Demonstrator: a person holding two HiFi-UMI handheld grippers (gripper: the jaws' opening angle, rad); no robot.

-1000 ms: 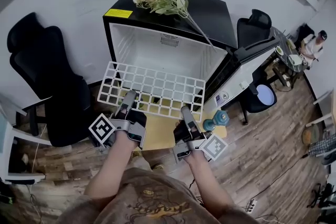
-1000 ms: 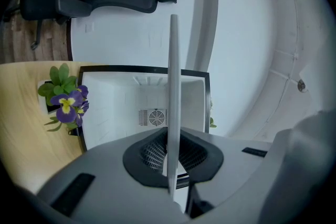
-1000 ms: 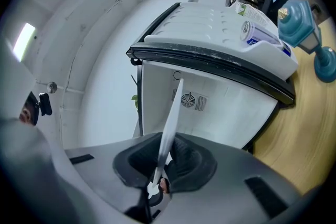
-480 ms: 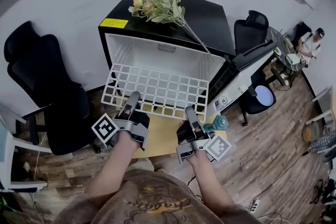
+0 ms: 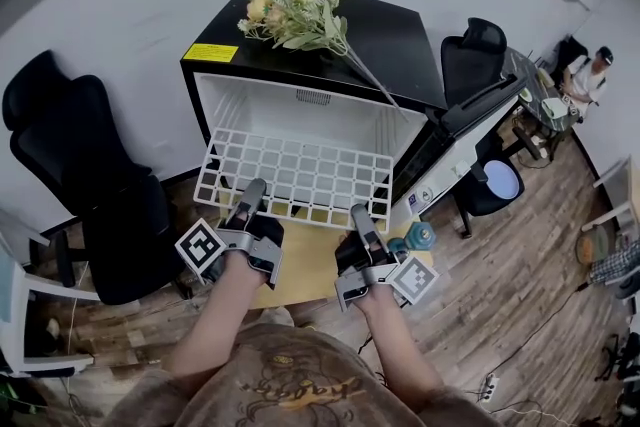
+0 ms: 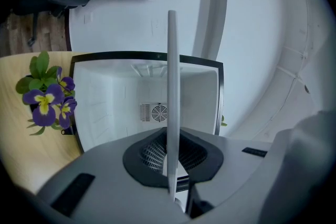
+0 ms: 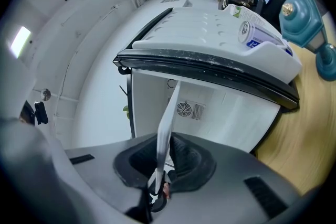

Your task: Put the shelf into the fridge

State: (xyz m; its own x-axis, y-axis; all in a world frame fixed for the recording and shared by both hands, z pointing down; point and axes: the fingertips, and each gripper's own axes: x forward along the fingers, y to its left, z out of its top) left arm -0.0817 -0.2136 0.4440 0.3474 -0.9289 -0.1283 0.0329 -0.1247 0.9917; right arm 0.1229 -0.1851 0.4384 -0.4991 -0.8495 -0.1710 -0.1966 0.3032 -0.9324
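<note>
A white wire shelf (image 5: 295,175) is held level in front of the open black mini fridge (image 5: 390,35), its far edge at the mouth of the white, empty interior (image 5: 300,115). My left gripper (image 5: 254,192) is shut on the shelf's near edge at the left, and my right gripper (image 5: 358,215) is shut on the same edge at the right. In the left gripper view the shelf (image 6: 171,86) runs edge-on between the jaws toward the fridge's back wall (image 6: 152,107). The right gripper view shows the same edge-on shelf (image 7: 168,118) clamped between the pads.
The fridge door (image 5: 470,130) hangs open to the right. Artificial flowers (image 5: 295,0) lie on the fridge top. A pale wooden board (image 5: 300,260) and a teal object (image 5: 420,235) are below my grippers. Black office chairs stand at left (image 5: 80,165) and back right (image 5: 470,50). A person (image 5: 585,75) sits far right.
Both grippers have carried the shelf a little forward, so its far edge now sits closer to the fridge opening. The grips are unchanged.
</note>
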